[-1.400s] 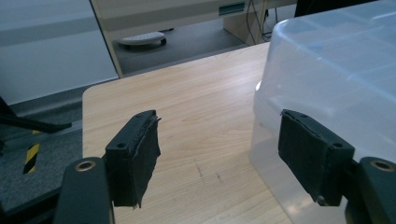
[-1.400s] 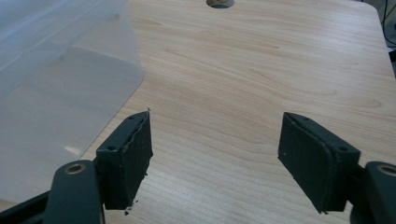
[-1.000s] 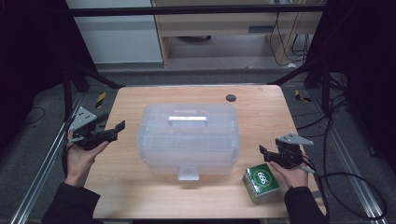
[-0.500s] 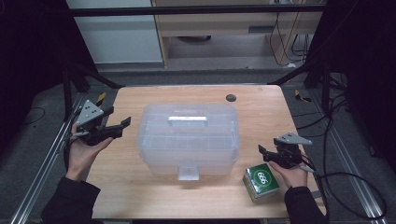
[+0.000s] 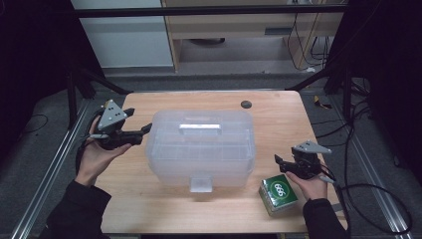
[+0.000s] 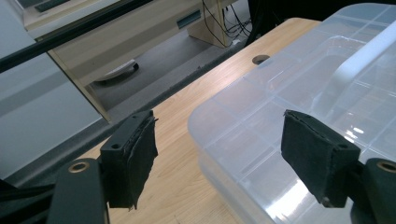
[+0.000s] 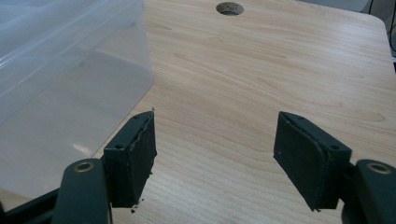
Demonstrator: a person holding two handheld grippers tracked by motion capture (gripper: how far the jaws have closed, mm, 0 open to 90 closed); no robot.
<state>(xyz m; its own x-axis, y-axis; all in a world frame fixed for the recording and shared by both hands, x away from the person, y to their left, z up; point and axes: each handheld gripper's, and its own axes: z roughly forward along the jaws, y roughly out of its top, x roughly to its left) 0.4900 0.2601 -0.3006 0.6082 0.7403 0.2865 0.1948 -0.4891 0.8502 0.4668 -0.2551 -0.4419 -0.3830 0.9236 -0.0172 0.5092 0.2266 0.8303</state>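
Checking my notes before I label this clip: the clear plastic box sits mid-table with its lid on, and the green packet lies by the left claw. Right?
Not quite. The green packet lies by the right claw, near the table's front edge, as the high view shows. The clear plastic box does sit mid-table with its lid on.

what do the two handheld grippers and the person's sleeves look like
Both the left gripper and the right gripper are black, each topped by a grey three-cornered plate. Each has two flat jaws faced with dark, frayed-edged pads, mounted by brass-ringed holes. A black cable trails from each. The sleeves are dark, long and reach the wrists.
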